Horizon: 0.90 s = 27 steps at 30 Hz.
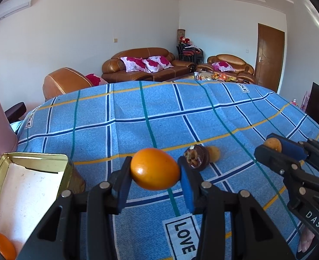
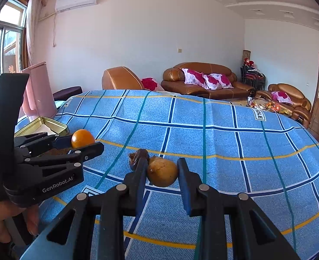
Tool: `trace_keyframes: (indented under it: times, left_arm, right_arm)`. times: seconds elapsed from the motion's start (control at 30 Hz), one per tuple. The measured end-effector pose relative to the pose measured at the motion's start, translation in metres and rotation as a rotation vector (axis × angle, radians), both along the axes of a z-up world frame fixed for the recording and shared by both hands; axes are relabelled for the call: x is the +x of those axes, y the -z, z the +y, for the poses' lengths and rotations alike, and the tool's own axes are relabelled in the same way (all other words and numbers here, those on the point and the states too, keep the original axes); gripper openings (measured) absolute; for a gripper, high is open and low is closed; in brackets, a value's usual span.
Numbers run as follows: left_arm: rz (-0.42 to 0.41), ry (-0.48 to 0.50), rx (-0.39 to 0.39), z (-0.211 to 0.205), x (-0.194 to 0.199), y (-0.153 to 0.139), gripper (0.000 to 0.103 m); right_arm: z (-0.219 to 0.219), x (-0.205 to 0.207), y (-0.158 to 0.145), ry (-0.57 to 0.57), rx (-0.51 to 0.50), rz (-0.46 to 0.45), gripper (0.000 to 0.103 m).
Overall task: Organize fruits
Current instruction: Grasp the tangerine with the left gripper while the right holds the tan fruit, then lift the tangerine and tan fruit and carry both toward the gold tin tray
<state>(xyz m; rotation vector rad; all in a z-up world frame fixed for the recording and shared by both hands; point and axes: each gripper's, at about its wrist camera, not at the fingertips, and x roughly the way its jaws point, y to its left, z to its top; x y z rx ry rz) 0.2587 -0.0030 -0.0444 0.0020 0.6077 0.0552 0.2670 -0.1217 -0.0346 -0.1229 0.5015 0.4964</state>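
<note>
My left gripper (image 1: 155, 171) is shut on an orange (image 1: 155, 168) and holds it above the blue checked cloth; it also shows in the right wrist view (image 2: 83, 143). My right gripper (image 2: 162, 172) is shut on a small brownish-yellow fruit (image 2: 162, 172), held just above the cloth; it shows at the right in the left wrist view (image 1: 272, 145). A dark brown fruit (image 1: 197, 157) and a small yellow fruit (image 1: 214, 153) lie on the cloth between the grippers. A gold tin box (image 1: 29, 186) at the left holds another orange (image 1: 3, 246).
The blue checked cloth (image 1: 137, 112) covers the table. A pink bin (image 2: 39, 91) stands past the table's left edge. Brown leather sofas (image 1: 144, 65) and a coffee table with clutter (image 2: 265, 105) stand beyond the far edge.
</note>
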Motion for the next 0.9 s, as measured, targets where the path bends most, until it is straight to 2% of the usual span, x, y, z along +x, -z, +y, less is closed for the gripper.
trace_keyframes:
  times: [0.9]
  left_arm:
    - [-0.147, -0.023, 0.022, -0.001, -0.026, -0.012, 0.043]
  right_arm:
    - [-0.004, -0.017, -0.007, -0.015, 0.029, -0.102, 0.030]
